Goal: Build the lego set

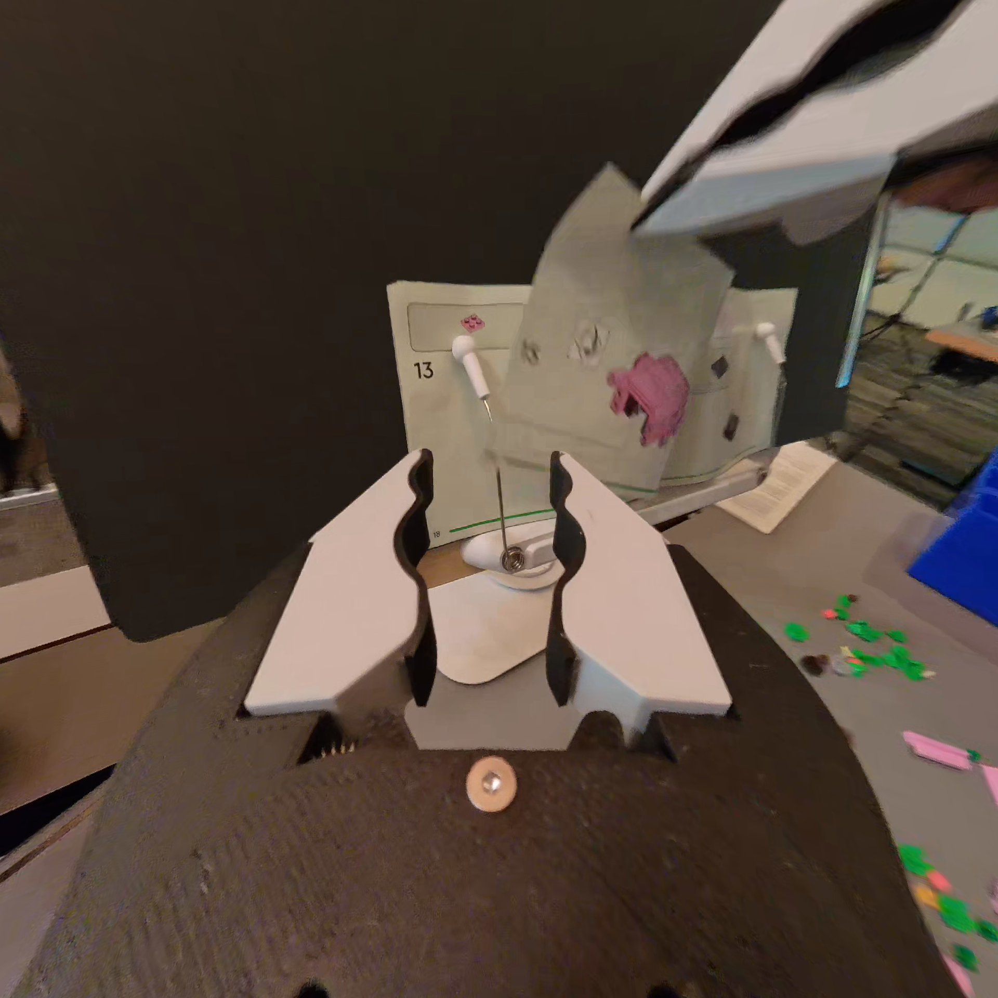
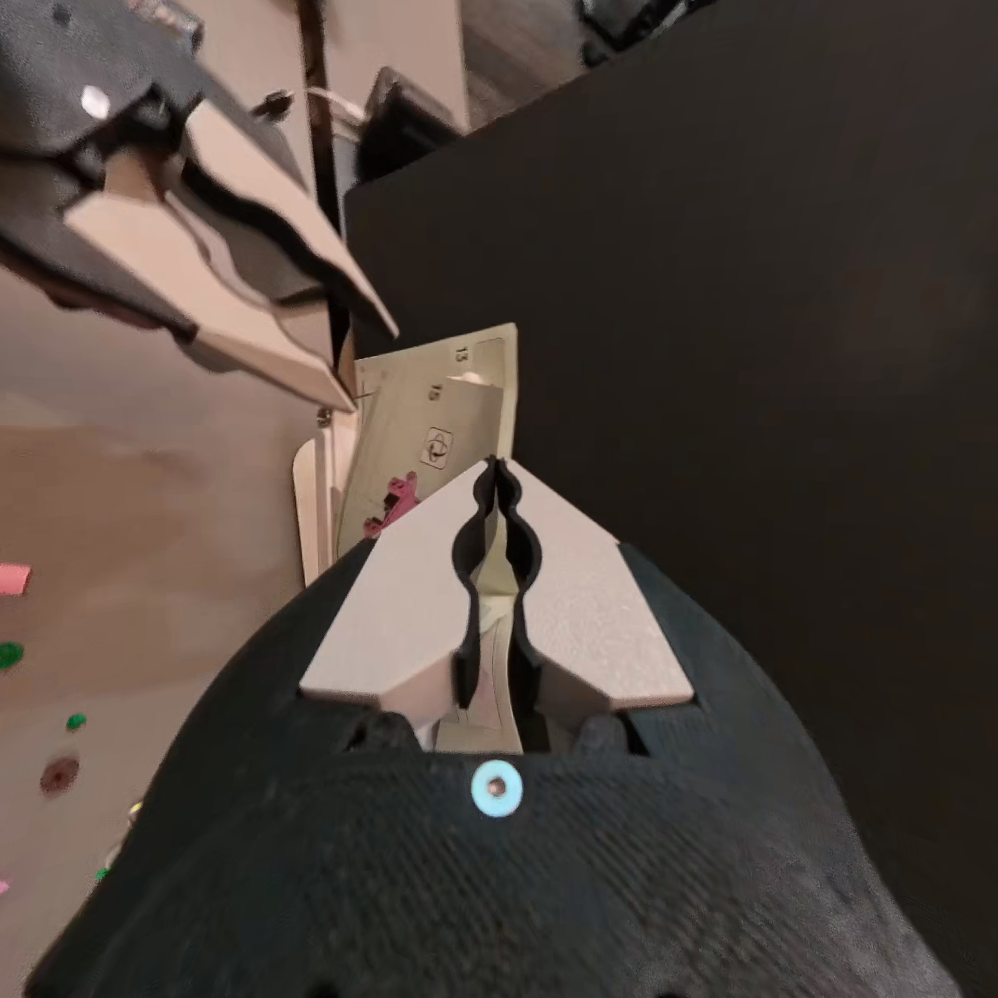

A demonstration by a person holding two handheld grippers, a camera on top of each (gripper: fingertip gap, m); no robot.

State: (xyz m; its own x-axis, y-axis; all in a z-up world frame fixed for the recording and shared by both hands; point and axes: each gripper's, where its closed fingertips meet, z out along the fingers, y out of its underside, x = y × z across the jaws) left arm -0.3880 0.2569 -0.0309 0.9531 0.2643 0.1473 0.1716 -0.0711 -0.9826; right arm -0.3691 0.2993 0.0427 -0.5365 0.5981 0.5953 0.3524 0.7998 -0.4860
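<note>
The pale green instruction booklet (image 1: 453, 448) stands open on a white holder (image 1: 486, 632) against a black board. My right gripper (image 2: 496, 462) is shut on one of its pages (image 2: 426, 426) and holds that page lifted off the booklet. In the left wrist view it (image 1: 645, 213) comes in from the upper right, pinching the top corner of the blurred page (image 1: 594, 389). My left gripper (image 1: 491, 470) is open and empty in front of the booklet's lower edge, with the holder's wire clip (image 1: 501, 513) beyond its fingers. It also shows in the right wrist view (image 2: 372, 372), open.
Small green lego pieces (image 1: 869, 642) and a pink piece (image 1: 937, 750) lie on the grey table at the right. A blue bin (image 1: 966, 545) and a printed sheet (image 1: 777, 486) sit farther back right. The black board (image 1: 216, 270) stands behind the booklet.
</note>
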